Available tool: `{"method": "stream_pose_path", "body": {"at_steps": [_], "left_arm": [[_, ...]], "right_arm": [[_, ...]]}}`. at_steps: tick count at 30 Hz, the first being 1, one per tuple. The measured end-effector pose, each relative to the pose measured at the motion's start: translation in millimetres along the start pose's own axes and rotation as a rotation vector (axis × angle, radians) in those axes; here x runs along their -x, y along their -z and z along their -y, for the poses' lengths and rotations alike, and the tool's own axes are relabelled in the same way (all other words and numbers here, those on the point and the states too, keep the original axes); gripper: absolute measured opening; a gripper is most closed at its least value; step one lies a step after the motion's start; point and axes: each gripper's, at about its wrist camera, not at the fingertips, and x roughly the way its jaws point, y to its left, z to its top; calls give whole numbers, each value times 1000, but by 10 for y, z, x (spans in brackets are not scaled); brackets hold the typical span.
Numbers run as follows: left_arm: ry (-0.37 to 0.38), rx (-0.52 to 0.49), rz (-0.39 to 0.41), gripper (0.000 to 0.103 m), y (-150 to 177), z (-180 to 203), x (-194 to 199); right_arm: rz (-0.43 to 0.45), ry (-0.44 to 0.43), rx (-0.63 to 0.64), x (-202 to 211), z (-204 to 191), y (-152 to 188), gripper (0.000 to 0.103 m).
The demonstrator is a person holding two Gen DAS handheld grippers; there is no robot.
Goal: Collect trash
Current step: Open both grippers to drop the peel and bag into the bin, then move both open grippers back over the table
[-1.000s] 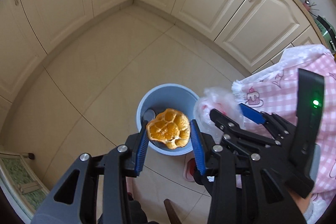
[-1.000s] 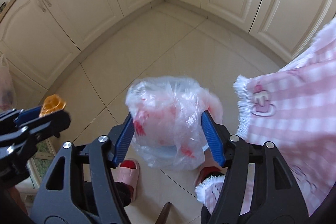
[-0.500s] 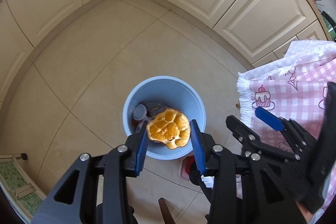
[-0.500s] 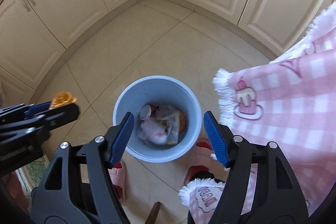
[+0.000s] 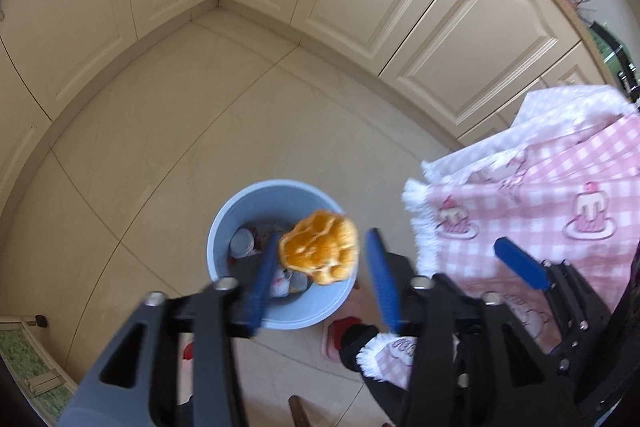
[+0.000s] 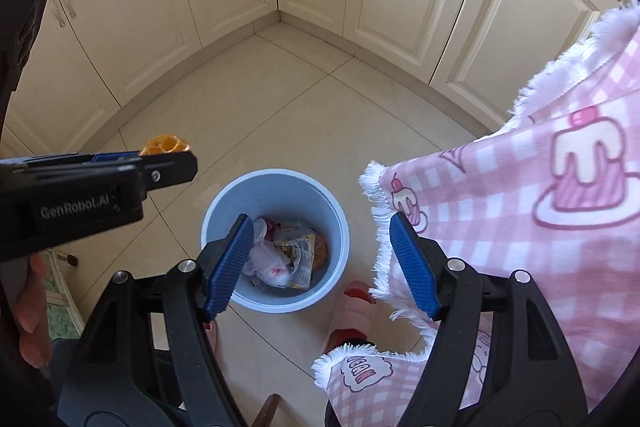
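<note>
Two hand-held grippers hang over a blue bin (image 6: 276, 183) on the tiled kitchen floor (image 5: 168, 131). Left hand-held gripper (image 5: 320, 269): jaws opening, orange peel (image 5: 320, 253) between the blue pads, close against the left-side pad and clear of the other; whether it touches that pad, cannot tell, the view is blurred. Peel sits above the bin's mouth, toward its near right rim. Its pale, honeycombed inner side faces up at the camera; long axis runs roughly across the gap, from pad to pad. From the right wrist view only its edge (image 6: 165, 143) shows above the left gripper's finger.

Right hand-held gripper (image 6: 322, 261): jaws spread, nothing between them, bin directly below.

Bin contents: a crumpled clear plastic bag (image 6: 268, 263) with red marks, a printed wrapper (image 6: 302, 255), a small round lid or cap (image 5: 242, 242).

Pink checked cloth (image 6: 520, 227) with fringe hangs at right. Red-and-pink slipper (image 6: 354, 311) just beside the bin.
</note>
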Motion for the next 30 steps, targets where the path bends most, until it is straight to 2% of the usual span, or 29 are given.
{"method": "stream_pose_path", "body": {"at_steps": [8,14,19,22,26,30], "left_arm": [[-5,-11,88,59,34,125,525],[-20,-21,173,60,172,185,1123],[-48,-54,288,60,323,340,1761],[-28,-79,375,64,406,500,2166],[14,-139,475,68,516,848,2618],[61,-222,495,69,574,1352,2742]], "right_arm": [[62,-20,0,410,-20,-48,71],[143,-37,5,900,-57,-57,71],[247,-41,11,1500,-76,-95,71],[310,-30,14,1874,-25,-117,73],[407,-3,-15,2443,240,-97,75],[451,69,-98,2873,800,40,75]]}}
